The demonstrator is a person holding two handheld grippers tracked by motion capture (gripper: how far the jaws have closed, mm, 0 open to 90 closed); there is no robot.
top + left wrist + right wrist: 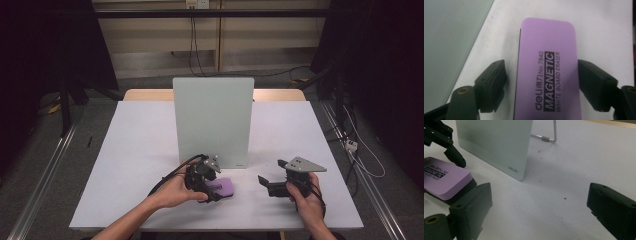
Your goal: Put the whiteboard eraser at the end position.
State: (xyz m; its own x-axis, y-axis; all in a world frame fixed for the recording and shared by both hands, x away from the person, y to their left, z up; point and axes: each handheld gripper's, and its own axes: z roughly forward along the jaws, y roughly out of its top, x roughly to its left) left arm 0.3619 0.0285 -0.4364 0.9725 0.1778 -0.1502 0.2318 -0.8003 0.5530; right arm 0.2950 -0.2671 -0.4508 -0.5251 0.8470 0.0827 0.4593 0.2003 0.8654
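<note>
Now, scene: a white table (135, 165) with a pale board (213, 120) standing upright near its middle, and a person's two hands coming in from the near edge.
Eraser: a purple whiteboard eraser (547, 72) lies flat on the table just in front of the board's lower left part; its black printing reads along its length, and a dark base shows under the purple top in the right gripper view (444, 178).
Left gripper: the left gripper (212, 187) sits over the eraser, held in the left hand (175, 190) at the near left of the board.
Left jaws: they stand either side of the eraser, released. The one on the left of the left gripper view is clearly apart from the eraser's edge, with bare table between; the other is right at the opposite edge, and I cannot tell if it touches. The eraser rests on the table, not lifted.
Right gripper: the right gripper (267, 182) is held low over the table in the right hand (305, 197), well apart from the eraser, to the near right of the board.
Right jaws: spread wide, with bare table between them.
Board: it carries a small maker's mark at one lower corner (513, 169), and a thin metal leg (550, 135) props it from behind.
</note>
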